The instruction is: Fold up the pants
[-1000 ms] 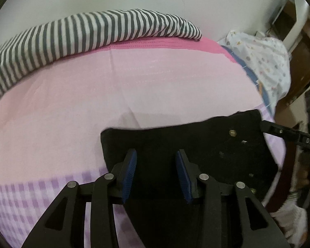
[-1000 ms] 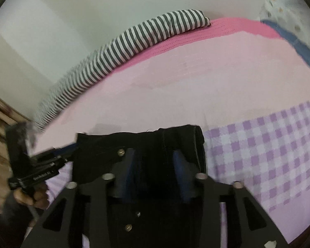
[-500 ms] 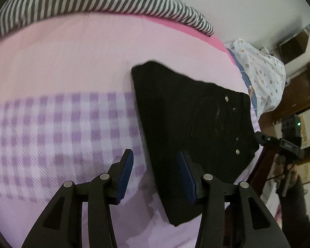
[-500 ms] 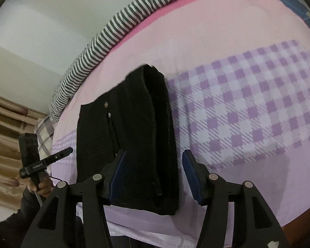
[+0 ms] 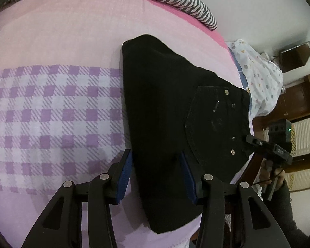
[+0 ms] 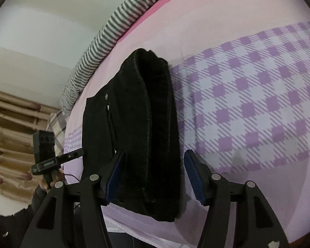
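Folded black denim pants point(image 5: 167, 107) lie near the bed's front edge.
Pink-and-purple checked bedsheet point(image 5: 51, 111) spreads clear beside them; left tongs point(image 5: 157, 173) gape, right tongs point(image 6: 155, 173) have just been opening, gripping nothing.

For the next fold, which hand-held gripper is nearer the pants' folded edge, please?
Right hand-held gripper: jaws just opening, straddling the folded edge; left hand-held gripper: across the pants.

each view is taken from just behind its own fingers, angled steeply down at the bed point(image 5: 51, 41) from close range; the folded black pants point(image 5: 165, 103) point(image 6: 146, 124) are shared, seen from opposite sides.
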`<control>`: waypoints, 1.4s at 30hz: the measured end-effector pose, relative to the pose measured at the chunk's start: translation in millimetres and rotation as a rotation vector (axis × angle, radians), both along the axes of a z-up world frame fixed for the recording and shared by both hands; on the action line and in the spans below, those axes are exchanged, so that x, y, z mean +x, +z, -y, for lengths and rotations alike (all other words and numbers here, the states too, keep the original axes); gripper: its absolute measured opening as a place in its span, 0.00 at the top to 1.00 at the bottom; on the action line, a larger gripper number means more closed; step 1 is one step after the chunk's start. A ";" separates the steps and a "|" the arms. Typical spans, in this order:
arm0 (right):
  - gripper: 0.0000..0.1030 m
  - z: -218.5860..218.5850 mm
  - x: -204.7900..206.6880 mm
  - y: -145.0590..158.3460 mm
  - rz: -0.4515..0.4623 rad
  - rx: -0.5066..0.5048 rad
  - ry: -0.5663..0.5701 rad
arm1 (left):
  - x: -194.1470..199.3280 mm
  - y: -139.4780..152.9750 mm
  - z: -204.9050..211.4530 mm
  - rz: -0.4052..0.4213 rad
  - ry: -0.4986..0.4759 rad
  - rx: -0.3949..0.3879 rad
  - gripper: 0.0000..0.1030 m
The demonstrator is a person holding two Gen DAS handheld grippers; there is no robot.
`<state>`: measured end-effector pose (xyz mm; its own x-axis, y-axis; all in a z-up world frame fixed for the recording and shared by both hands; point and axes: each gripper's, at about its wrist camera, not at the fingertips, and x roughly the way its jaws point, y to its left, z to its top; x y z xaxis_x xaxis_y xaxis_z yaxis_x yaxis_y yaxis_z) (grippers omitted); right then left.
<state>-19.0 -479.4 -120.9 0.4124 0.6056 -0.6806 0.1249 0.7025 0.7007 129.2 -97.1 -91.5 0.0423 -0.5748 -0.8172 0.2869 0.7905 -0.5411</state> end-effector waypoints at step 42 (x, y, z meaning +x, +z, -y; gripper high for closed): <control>0.76 -90.8 19.8 67.8 0.093 -0.050 -0.087 | -19.5 64.0 -3.7 0.293 -0.019 0.119 0.91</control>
<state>0.8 -388.6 -53.1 0.5247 0.5309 -0.6655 0.1227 0.7264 0.6763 109.7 -93.5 -27.5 0.2766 -0.4789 -0.8332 0.4323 0.8363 -0.3372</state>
